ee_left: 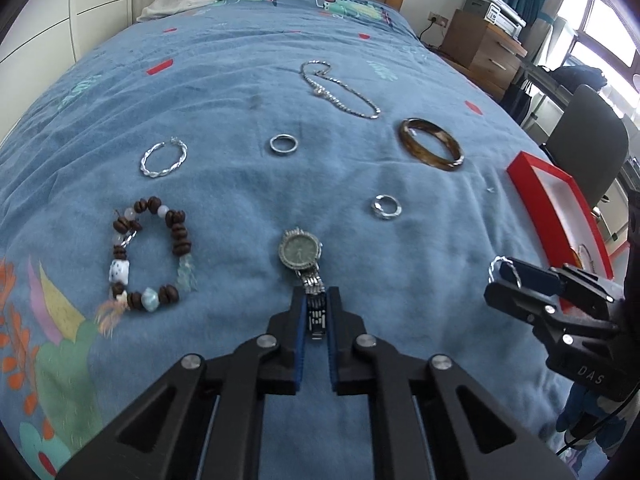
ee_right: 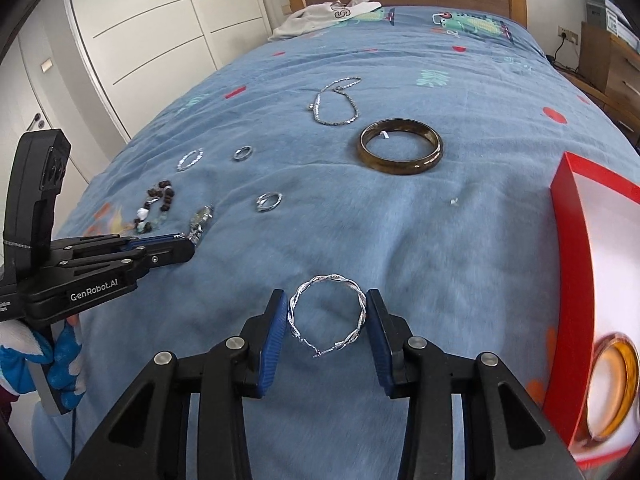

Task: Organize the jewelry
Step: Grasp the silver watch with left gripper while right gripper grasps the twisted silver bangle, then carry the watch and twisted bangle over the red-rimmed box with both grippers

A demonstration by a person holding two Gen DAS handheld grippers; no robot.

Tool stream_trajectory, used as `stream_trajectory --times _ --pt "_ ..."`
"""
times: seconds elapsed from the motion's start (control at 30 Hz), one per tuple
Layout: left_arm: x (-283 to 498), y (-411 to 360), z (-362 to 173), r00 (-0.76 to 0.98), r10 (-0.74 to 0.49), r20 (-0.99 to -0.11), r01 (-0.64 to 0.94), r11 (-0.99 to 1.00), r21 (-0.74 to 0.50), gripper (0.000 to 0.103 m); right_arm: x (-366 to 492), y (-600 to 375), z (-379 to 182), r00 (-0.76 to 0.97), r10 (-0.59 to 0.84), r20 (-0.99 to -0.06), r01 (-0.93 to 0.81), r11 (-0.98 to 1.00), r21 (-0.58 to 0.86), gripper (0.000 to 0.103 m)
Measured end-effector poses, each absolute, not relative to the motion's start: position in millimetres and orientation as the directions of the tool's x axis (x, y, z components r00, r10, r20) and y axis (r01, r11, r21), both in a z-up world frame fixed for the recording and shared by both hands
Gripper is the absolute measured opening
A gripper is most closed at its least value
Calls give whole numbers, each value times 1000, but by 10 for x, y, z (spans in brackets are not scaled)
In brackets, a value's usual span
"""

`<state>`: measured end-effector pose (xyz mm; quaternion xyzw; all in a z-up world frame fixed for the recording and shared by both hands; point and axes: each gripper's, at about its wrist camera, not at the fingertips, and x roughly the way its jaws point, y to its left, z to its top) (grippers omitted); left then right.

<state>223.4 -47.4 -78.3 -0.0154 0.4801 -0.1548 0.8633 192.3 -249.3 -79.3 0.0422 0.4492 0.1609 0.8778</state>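
Left fingers point(ee_left: 317, 308) clamp the watch band point(ee_left: 316, 314); right fingers point(ee_right: 327, 316) pinch the twisted hoop point(ee_right: 326, 314).

Shiny twisted-metal hoop point(ee_right: 327, 316), fuzzy matt cloth bedspread point(ee_right: 440, 240)

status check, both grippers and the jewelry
Left gripper shut on watch band. Right gripper clamped on twisted hoop. Red box alongside, path clear.
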Motion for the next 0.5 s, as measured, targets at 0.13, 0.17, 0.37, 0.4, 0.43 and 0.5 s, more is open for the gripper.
stream_trajectory --times 0.13,0.17,0.37,0.4,0.43,0.5 --pt "2082 -486 -685 500 -295 -814 253 949 -188 8 1781 -2497 -716 551 329 -767 -243 942 229 39" --pt "2044 -493 -649 504 -296 -812 255 949 -188 8 1736 -2498 -677 557 331 -762 -242 942 232 39" --pt "1823 -540 -404 530 -307 -791 271 945 -185 8 1500 -2541 -421 593 332 -733 -244 942 229 39" --pt "1779 -552 -342 537 -310 -785 277 943 -184 8 1456 -2558 -381 599 331 -729 -244 943 228 39" --pt "1744 -564 -286 542 -314 -780 282 942 -183 8 1407 -2569 -324 608 329 -722 -243 943 225 39" --pt "1668 -591 -175 555 -319 -769 294 939 -177 8 1335 -2592 -230 622 326 -712 -242 945 221 39"
